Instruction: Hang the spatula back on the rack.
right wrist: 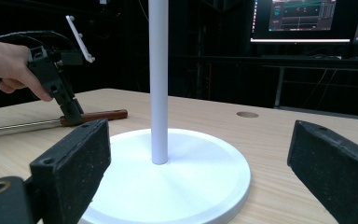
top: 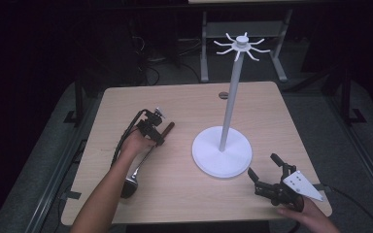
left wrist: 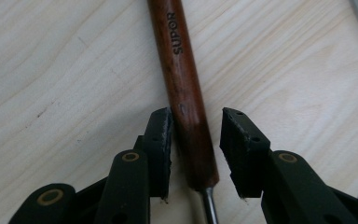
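Closest in, the left gripper (left wrist: pixel 193 140) straddles the ladle's brown handle (left wrist: pixel 182 79) near the handle's lower end, where a steel shank (left wrist: pixel 208 205) comes out. Its jaws are parted: one finger (left wrist: pixel 161 149) lies against the handle's side, while the other finger (left wrist: pixel 242 149) stands off with a strip of bare table (left wrist: pixel 65 70) between, so nothing is clamped. Ahead of the fingertips the handle runs on over open wood. From above, the ladle's bowl (top: pixel 128 187) lies behind this gripper, near the table's front edge beside the forearm. The right gripper (top: pixel 264 171) hovers near the front right corner, released and empty, jaws wide. Just beyond its fingers sits the stand's white base (right wrist: pixel 205 177), the pole (right wrist: pixel 158 79) rising between them, with clear tabletop to either side.
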The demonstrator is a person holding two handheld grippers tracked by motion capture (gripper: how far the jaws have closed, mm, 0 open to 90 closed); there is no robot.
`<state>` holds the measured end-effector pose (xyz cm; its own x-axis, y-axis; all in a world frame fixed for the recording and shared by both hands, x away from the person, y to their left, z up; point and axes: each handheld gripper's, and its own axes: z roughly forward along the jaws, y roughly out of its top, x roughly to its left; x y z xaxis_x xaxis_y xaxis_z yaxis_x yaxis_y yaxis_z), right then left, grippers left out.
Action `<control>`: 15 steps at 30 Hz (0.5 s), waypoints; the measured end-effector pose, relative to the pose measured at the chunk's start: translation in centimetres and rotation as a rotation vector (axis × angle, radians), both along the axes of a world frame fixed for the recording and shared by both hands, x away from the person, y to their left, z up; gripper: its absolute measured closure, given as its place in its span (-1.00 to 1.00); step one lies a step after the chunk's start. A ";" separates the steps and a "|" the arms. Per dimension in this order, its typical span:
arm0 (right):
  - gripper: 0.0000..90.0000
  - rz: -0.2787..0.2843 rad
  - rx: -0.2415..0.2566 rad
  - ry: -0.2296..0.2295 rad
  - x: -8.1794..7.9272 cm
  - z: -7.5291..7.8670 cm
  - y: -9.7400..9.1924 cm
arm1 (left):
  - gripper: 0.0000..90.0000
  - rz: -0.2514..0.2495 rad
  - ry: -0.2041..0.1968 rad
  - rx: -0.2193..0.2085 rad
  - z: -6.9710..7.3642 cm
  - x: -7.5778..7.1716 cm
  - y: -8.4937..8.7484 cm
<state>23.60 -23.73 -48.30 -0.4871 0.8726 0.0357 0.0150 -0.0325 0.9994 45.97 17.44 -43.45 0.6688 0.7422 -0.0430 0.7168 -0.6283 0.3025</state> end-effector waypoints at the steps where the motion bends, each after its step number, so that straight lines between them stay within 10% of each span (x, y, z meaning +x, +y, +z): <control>1: -0.88 0.000 0.000 0.000 0.0 0.0 0.0 | 0.42 0.001 -0.001 0.000 -0.1 0.0 0.0; 15: -0.88 0.001 0.000 0.000 0.0 0.0 0.0 | 0.54 0.050 0.000 -0.028 -0.4 -0.2 0.1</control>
